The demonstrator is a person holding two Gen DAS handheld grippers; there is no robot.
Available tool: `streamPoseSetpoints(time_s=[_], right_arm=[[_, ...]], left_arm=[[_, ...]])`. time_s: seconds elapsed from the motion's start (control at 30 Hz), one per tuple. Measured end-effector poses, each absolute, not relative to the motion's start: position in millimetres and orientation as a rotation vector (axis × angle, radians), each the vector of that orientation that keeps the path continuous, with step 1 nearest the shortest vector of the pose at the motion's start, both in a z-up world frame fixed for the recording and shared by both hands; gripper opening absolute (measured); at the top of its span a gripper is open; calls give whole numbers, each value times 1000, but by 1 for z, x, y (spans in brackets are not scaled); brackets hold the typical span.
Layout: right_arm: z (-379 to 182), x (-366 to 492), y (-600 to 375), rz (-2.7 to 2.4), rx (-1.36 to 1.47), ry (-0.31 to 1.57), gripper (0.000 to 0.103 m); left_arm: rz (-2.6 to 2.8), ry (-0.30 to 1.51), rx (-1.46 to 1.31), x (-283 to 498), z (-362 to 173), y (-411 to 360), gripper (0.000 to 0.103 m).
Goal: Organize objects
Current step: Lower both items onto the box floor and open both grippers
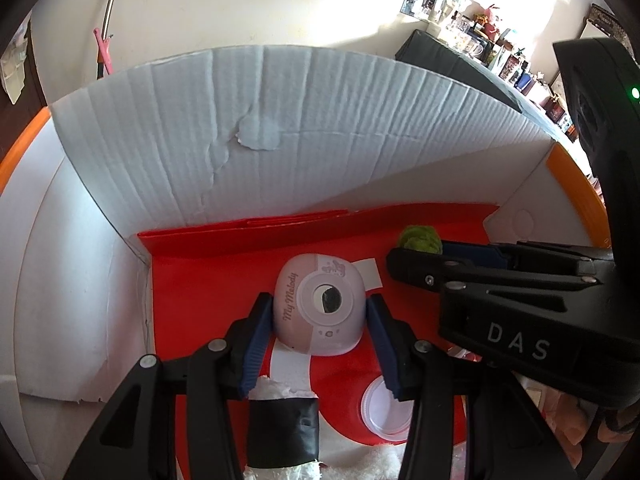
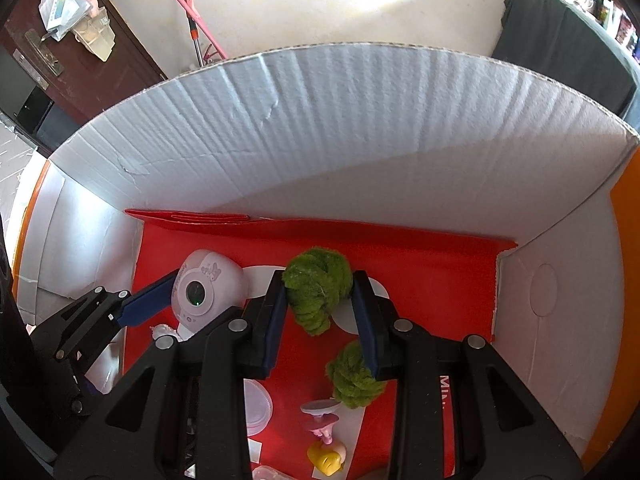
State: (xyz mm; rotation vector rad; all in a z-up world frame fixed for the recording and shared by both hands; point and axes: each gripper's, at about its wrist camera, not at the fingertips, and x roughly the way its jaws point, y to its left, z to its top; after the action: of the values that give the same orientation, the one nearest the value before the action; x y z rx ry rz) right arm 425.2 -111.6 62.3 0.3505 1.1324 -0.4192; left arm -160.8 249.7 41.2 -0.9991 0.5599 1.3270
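Both grippers reach into a white cardboard box (image 1: 280, 128) with a red sheet (image 1: 200, 280) on its floor. My left gripper (image 1: 319, 308) is shut on a pink toy camera (image 1: 320, 304) marked "My Melody", pads against both its sides; it also shows in the right wrist view (image 2: 204, 288). My right gripper (image 2: 320, 296) is shut on a green fuzzy scrunchie (image 2: 318, 288), whose top shows in the left wrist view (image 1: 420, 238). The right gripper's fingers (image 1: 460, 264) lie to the right of the camera.
A second green scrunchie (image 2: 354, 376), a white round lid (image 2: 256, 406), a pink toy (image 2: 320, 420) and a yellow-haired figure (image 2: 326, 456) lie on the red sheet near me. A white and black cloth item (image 1: 284, 428) lies under the left gripper. The box walls (image 2: 560, 300) stand close around.
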Motion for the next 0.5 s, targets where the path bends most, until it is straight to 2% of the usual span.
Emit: streamPoseSetpoints(time_s=[0.33, 0.37, 0.43, 0.5], right_arm=[[60, 424, -112, -425, 346, 1138, 33], [60, 424, -111, -424, 347, 1139, 34], [61, 425, -110, -421, 347, 1137, 49], [62, 425, -107, -428, 331, 1131, 49]], left_arm=[[1316, 556, -997, -164, 42, 245, 53], [1315, 555, -997, -164, 42, 244, 53], [1317, 553, -995, -164, 42, 244, 53], [1317, 551, -989, -164, 43, 243, 53]])
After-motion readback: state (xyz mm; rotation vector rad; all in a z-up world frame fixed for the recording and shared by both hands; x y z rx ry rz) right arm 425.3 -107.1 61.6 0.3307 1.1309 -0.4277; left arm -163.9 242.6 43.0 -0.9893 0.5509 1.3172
